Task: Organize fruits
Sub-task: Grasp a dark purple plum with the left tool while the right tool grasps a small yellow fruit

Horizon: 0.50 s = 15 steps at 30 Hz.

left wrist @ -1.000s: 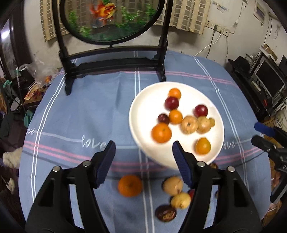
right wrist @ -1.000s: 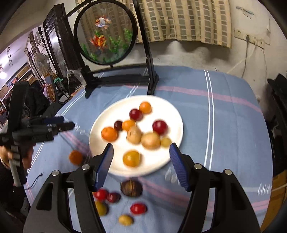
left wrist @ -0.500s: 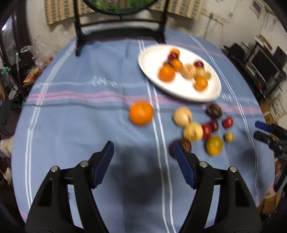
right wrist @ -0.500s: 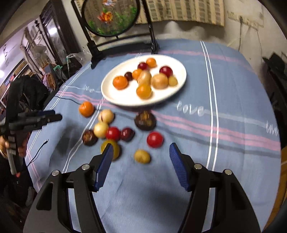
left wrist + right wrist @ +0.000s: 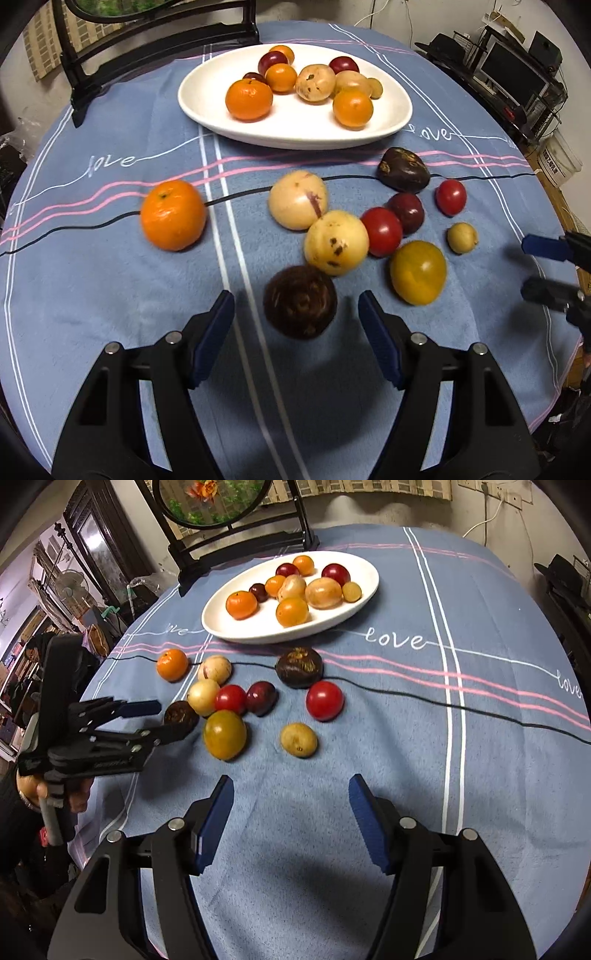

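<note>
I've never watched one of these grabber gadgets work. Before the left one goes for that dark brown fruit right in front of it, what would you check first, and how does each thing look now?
1. Left gripper open: ok, the jaws stand wide apart.
2. Nothing already held: ok, both pads are bare.
3. Dark brown fruit lined up: ok, it sits centred just ahead of the fingertips.
4. Room around it: not ok, a pale yellow fruit seems to touch its far side.
5. Space on the white plate: ok, its near left part is bare.
6. Right gripper out of the way: ok, open, empty, hanging off to the side.
</note>
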Available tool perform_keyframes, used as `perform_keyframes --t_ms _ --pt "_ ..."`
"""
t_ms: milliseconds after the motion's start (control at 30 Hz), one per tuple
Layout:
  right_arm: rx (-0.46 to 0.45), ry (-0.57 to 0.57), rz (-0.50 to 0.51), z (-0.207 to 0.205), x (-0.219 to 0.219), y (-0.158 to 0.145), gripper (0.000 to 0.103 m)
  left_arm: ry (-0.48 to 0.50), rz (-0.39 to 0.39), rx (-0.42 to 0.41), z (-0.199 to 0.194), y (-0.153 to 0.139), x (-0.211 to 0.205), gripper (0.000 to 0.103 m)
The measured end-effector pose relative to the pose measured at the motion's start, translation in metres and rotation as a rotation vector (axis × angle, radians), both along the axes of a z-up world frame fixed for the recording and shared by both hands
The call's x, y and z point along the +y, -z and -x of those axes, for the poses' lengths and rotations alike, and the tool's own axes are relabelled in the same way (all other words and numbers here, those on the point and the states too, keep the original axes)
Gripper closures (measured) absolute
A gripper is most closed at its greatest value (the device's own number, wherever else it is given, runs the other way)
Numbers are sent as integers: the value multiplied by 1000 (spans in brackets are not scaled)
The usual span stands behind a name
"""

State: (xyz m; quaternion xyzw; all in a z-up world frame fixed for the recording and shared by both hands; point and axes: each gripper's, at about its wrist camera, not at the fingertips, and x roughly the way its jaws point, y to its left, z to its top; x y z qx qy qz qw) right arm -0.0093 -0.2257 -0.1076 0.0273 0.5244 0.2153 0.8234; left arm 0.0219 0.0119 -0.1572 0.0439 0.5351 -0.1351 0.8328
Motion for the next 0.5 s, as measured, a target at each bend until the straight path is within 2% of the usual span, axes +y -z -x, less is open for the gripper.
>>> perform_keyframes --t_ms 67,100,167,267,400,500 --pt "8 -1 -1 -1 2 3 38 12 -7 13 -5 5 -1 36" --pt "8 -2 0 -2 4 4 38 16 -4 21 -7 7 -1 51" --pt "11 -9 4 -5 8 7 38 22 -1 27 -10 8 0 60" --pt "-5 -18 24 -10 14 9 38 13 22 41 -11 5 5 61" --pt "-26 -57 71 -22 28 13 39 -7 42 19 -4 -9 14 61" --pt "-26 -86 136 -34 39 21 53 -23 64 13 1 -19 20 61"
